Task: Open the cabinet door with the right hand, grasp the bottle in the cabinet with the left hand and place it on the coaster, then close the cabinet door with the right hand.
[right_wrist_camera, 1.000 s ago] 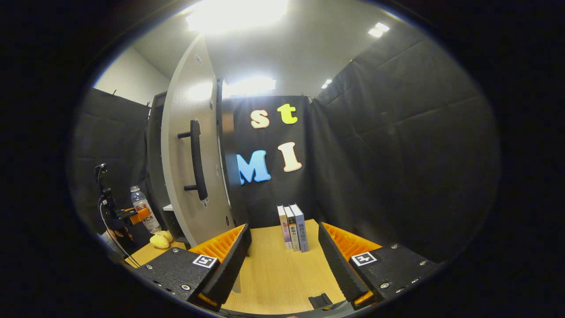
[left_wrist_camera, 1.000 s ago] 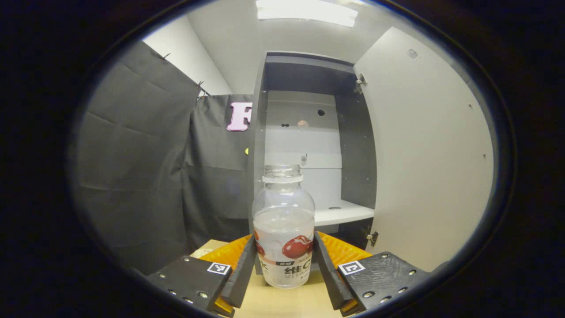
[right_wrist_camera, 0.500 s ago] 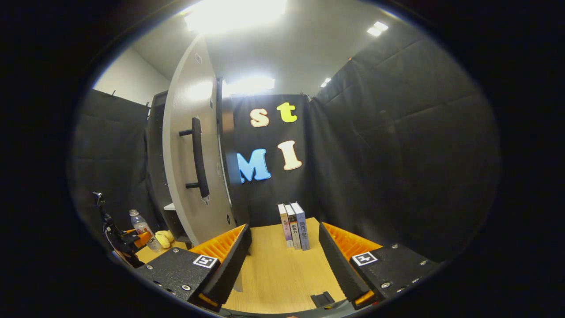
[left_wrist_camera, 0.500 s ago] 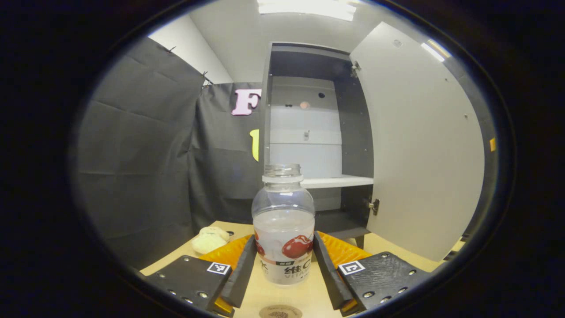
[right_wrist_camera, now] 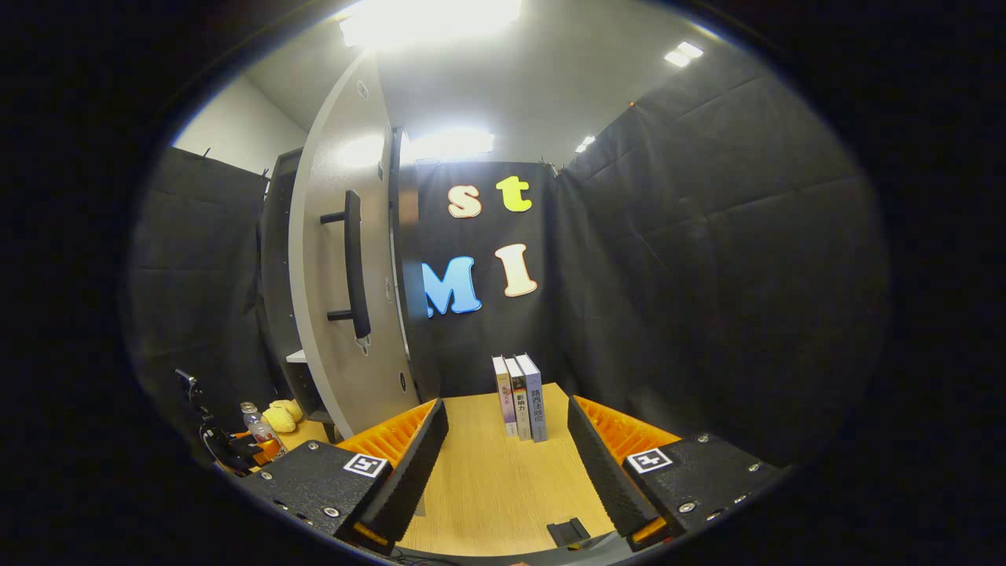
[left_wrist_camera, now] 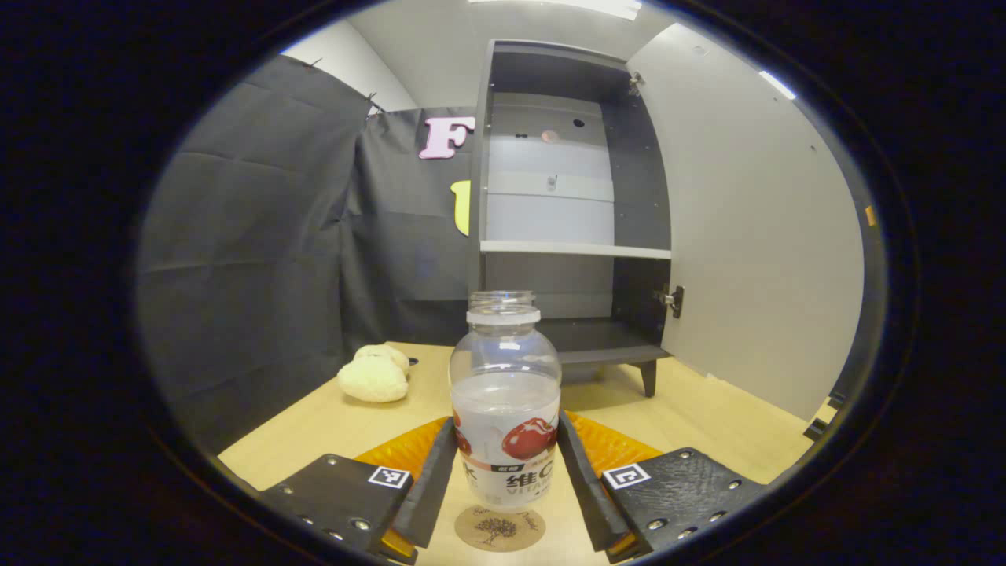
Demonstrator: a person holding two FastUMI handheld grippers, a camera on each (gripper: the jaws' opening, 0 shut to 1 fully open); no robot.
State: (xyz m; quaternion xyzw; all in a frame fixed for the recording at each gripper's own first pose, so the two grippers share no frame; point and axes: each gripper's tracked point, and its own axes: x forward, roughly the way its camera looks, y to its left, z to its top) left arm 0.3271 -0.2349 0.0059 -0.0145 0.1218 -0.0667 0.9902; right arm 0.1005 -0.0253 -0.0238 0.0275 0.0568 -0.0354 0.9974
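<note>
— At six o'clock in the left gripper view: how does the bottle (left_wrist_camera: 505,409) stand?
— Upright, mouth at twelve, clamped by the left gripper (left_wrist_camera: 505,472), just above the coaster (left_wrist_camera: 499,528); its label lettering is only partly legible.
— Right gripper (right_wrist_camera: 504,464)?
— Parted, empty, over the tabletop (right_wrist_camera: 495,487).

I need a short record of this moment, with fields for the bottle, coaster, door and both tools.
bottle: upright, no cap, partly filled, clamped by left tool
coaster: on table, right under bottle; contact unclear
door: wide open, handle free
right tool: open, holds nothing, over table
other: books standing on table
</note>
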